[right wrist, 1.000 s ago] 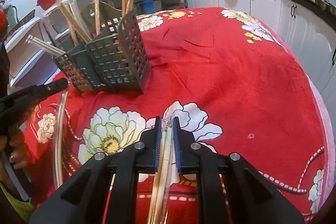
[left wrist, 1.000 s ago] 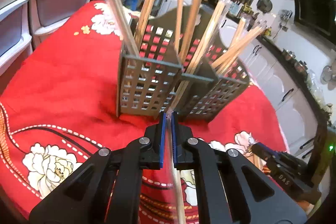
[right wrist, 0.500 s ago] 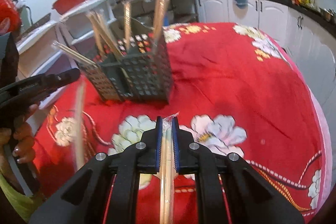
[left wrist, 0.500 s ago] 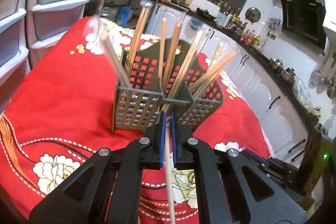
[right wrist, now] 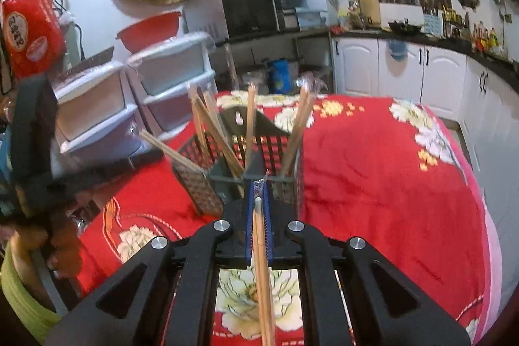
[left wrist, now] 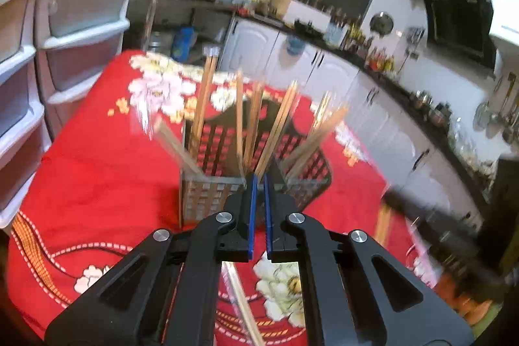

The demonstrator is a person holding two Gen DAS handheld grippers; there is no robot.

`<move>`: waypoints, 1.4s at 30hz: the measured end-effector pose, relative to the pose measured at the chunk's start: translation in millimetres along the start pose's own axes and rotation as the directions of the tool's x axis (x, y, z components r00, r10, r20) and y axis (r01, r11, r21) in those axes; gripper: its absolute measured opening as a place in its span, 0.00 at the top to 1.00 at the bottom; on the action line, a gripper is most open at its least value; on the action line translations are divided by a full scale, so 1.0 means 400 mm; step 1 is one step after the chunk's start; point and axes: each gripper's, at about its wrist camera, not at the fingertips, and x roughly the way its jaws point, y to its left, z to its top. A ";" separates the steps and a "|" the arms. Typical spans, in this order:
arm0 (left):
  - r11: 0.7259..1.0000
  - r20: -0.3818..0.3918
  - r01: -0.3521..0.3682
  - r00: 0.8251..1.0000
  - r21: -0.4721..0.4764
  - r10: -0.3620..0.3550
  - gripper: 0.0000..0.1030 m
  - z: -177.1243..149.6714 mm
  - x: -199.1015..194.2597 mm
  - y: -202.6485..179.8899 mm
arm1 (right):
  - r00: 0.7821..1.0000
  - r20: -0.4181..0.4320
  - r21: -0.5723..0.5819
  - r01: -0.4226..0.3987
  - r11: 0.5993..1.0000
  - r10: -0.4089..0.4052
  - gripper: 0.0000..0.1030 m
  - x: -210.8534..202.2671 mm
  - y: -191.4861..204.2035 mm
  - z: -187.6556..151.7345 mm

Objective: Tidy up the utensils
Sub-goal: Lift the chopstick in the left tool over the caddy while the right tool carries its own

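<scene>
1. In my right gripper (right wrist: pixel 258 200) I have a wrapped pair of chopsticks (right wrist: pixel 263 274): pale wood in a clear sleeve, its crimped end poking out past the fingertips.
2. Its long axis runs straight along the fingers, pointing toward the utensil basket (right wrist: pixel 207 187). The right fingers are clamped on it, and their gap has just been narrowing.
3. My left gripper (left wrist: pixel 258 200) has its blue-padded fingers (left wrist: pixel 249 216) drawn together. A blurred wrapped chopstick (left wrist: pixel 241 304) slants below them over the cloth; I cannot tell whether it is pinched.
4. The dark perforated basket stands on the counter, which is covered by a red floral cloth (right wrist: pixel 373 184), just ahead of both grippers.
5. Several wrapped chopsticks (left wrist: pixel 279 125) stand in its compartments, fanned out and leaning, tips up.
6. In the right view a person's hand (right wrist: pixel 61 248) shows at the left edge.
</scene>
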 end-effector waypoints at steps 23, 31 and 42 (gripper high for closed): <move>0.982 -0.292 -0.181 0.937 0.058 0.190 0.71 -0.150 0.263 0.053 | 0.969 0.229 -0.068 -0.076 0.995 0.089 0.95 -0.071 0.039 0.244; 0.970 -0.297 -0.211 0.925 0.119 0.238 0.90 -0.169 0.292 0.050 | 0.944 0.308 -0.090 -0.096 0.991 0.120 0.95 -0.068 0.048 0.339; 0.989 -0.181 -0.107 0.976 0.102 0.124 0.99 -0.068 0.141 -0.037 | 0.939 0.313 -0.086 -0.124 0.989 0.145 0.95 -0.004 0.035 0.404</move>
